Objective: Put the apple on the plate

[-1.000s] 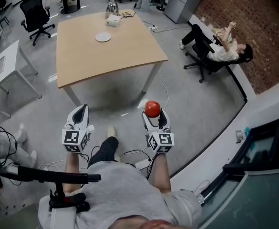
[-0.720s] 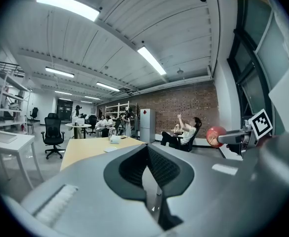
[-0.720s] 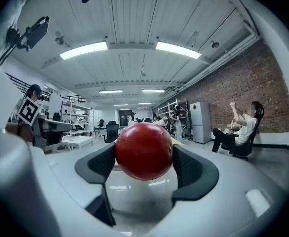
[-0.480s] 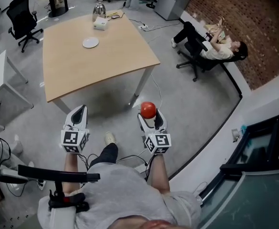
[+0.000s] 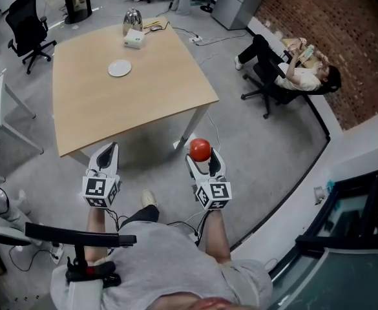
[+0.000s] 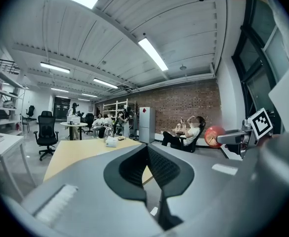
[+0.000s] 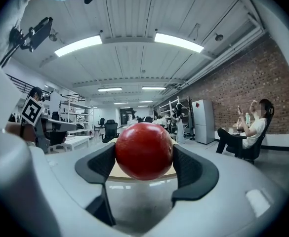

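Currently the apple [image 5: 200,149] is being clamped in the right hand-held gripper [image 5: 205,155], just short of the counter's [image 5: 143,92] near edge. The left hand-held gripper [image 5: 109,150] is being held closed and empty, also short of the counter. The plate [image 5: 119,68] is being carried on the counter's far half.

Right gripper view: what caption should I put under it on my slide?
Right gripper squeezing a red apple between its jaws, wooden table ahead.
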Tool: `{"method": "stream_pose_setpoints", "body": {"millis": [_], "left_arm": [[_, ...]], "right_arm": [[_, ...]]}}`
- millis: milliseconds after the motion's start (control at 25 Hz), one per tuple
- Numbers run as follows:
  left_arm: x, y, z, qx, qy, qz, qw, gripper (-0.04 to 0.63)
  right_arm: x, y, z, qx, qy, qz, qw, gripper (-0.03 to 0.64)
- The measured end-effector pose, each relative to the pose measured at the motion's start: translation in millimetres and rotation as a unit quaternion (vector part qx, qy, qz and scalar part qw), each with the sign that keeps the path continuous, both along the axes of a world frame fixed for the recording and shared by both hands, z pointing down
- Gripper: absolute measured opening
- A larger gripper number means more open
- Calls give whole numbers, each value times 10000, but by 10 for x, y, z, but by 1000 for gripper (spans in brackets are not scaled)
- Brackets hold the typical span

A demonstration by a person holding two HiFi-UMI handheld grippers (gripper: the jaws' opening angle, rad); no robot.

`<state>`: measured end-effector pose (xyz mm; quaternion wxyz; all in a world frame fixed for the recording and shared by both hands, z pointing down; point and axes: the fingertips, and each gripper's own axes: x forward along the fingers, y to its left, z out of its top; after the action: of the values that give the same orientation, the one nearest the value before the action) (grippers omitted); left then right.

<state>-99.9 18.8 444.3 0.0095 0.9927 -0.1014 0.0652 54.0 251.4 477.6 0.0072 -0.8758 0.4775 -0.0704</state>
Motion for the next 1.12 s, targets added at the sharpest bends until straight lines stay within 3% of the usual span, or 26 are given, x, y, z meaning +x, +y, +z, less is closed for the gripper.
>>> {"method": "stream_pose_setpoints", "body": {"millis": [400,1120], "left_arm": [[496,-464,-28,26,27,-170,9998,20],[330,-833,70,-44,-64,-784,9969,20]], "right_arm": [[568,-575,-5,56,-51,-247,9997,370],[775,-1162,58,113,-141,-730,9972,370]]}}
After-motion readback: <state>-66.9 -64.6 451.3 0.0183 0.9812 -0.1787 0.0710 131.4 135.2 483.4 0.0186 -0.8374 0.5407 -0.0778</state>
